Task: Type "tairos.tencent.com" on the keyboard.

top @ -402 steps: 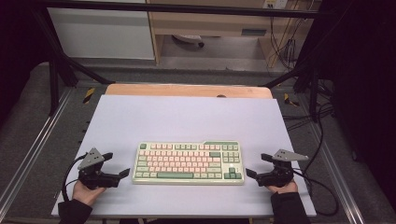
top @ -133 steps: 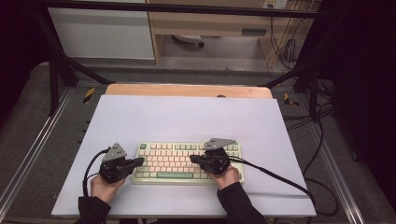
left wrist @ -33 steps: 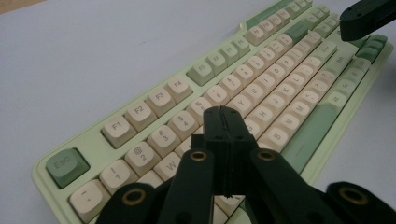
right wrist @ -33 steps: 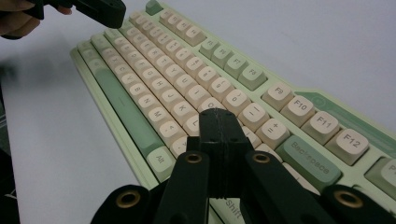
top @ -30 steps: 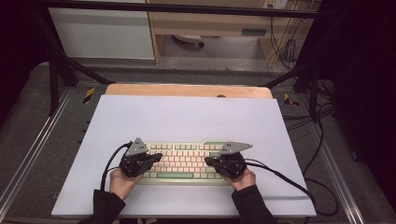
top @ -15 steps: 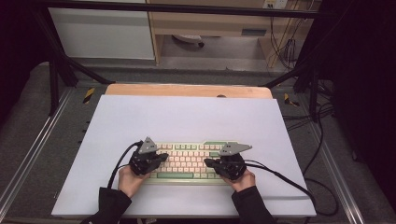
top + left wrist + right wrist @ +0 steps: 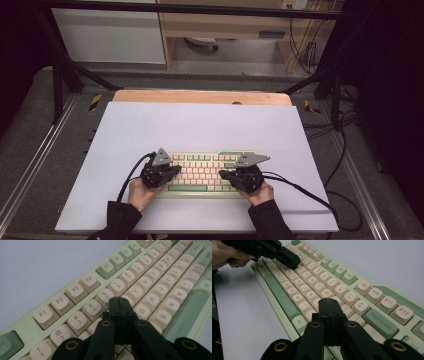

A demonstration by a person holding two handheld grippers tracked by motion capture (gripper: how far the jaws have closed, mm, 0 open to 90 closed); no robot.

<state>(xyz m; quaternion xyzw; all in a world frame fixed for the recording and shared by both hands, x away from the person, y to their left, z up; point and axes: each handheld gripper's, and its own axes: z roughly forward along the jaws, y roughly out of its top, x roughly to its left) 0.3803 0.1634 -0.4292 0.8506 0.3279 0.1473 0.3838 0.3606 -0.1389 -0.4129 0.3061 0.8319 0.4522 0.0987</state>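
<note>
A pale green keyboard (image 7: 200,165) with cream and green keys lies near the front of the white table top (image 7: 200,125). My left gripper (image 7: 175,170) is shut and empty. Its tips (image 7: 119,300) sit low over the keyboard (image 7: 160,270), among the letter keys just below the 5 key. My right gripper (image 7: 223,174) is also shut and empty. Its tips (image 7: 328,301) hover over the keyboard (image 7: 317,272) at the right-hand letter keys, short of Backspace. In the right gripper view, the left gripper (image 7: 294,262) points down at the far keys. I cannot tell whether either gripper touches a key.
A wooden strip (image 7: 200,96) runs along the table's back edge. Black cables trail from the left gripper (image 7: 131,175) and the right gripper (image 7: 305,192) across the table. Metal frame rails (image 7: 30,170) flank both sides. A bare white surface surrounds the keyboard.
Both grippers came in from beside the keyboard's ends and now sit over its keys. In the last second the left one slid a little right; the right one held still.
</note>
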